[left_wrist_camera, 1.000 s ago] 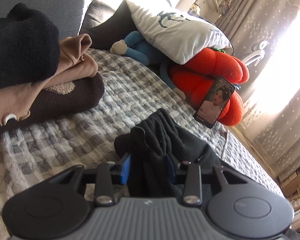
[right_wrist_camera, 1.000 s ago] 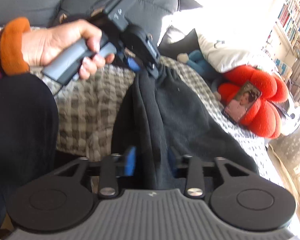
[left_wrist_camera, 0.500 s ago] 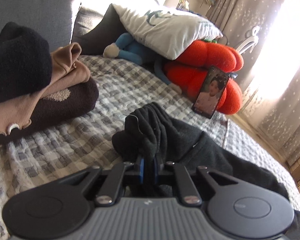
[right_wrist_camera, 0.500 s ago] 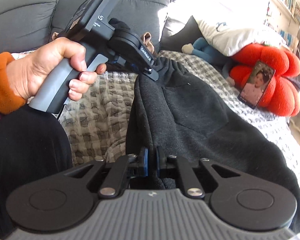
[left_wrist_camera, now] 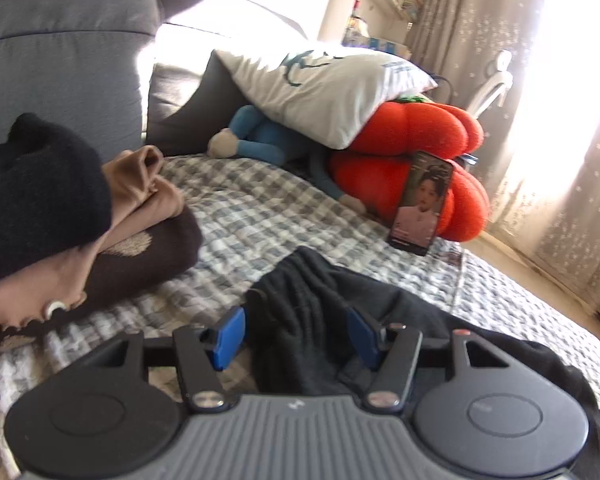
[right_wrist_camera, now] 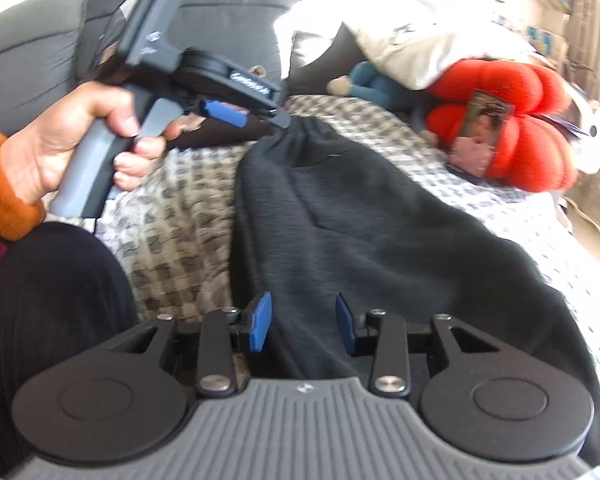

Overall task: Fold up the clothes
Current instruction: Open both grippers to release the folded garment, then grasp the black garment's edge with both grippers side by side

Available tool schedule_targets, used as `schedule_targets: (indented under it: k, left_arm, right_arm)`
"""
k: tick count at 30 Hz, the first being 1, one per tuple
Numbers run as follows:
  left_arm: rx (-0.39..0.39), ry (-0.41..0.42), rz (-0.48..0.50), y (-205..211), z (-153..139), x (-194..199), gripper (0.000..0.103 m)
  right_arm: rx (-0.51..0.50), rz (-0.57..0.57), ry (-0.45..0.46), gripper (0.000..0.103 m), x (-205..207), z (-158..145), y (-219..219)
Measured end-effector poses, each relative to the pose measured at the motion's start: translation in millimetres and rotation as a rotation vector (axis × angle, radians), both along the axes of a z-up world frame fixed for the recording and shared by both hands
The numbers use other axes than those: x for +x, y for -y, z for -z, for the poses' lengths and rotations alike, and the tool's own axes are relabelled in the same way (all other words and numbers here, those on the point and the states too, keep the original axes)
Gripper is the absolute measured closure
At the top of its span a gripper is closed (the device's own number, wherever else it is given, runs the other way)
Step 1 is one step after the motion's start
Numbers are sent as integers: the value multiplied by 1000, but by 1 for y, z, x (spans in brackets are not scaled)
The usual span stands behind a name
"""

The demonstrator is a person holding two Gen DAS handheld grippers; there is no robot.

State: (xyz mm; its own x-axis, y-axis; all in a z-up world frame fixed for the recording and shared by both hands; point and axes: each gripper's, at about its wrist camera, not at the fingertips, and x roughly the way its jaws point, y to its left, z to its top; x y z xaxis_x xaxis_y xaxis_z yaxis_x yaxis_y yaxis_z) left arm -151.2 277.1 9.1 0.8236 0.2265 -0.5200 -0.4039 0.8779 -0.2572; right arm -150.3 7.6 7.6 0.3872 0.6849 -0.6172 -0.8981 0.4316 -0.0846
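Dark grey trousers (right_wrist_camera: 340, 216), of what looks like a thick, soft fleece knit, are laid lengthwise on the checked blanket (right_wrist_camera: 172, 216) that covers the sofa. The gathered waistband (left_wrist_camera: 296, 280) is bunched at the far end in the right wrist view, and the rest runs back toward the right gripper (right_wrist_camera: 303, 326).

The left gripper (left_wrist_camera: 296, 336) is held with its blue pads spread wide on either side of the bunched waistband; cloth lies between them, but the pads are not closed on it, so nothing is gripped. The right gripper is likewise open, with its pads standing apart over the near part of the garment and nothing pinched. The left gripper's handle is seen held in the person's left hand (right_wrist_camera: 72, 148).

The fabric is judged limp and light, with enough bulk to hold soft ridges rather than crisp creases. Sliding out of the pads is thought unlikely, since the knit is matte, though a thick bunch could be only partly caught. A hold is best taken at the waistband's elastic edge and at a seam or hem lower down, where several layers can be pinched together.

A pile of folded clothes (left_wrist_camera: 112, 240) is seen at the left, and a phone (left_wrist_camera: 420, 204) is propped against a red cushion (left_wrist_camera: 428, 132).
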Motion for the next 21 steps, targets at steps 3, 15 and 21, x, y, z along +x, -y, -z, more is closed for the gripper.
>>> schedule_targets:
  k: [3,15,21]
  left_arm:
    - [16,-18,121,23,-5,12,42]
    - [126,-103,484,129,-8,52,39]
    - [155,-110,685,187,-3,56,37]
  right_arm:
    - [14,98,-21,60,13,-6,27]
    - [24,402,-56,45,44,-13,114]
    - [42,499,-104,38,45,-16,152]
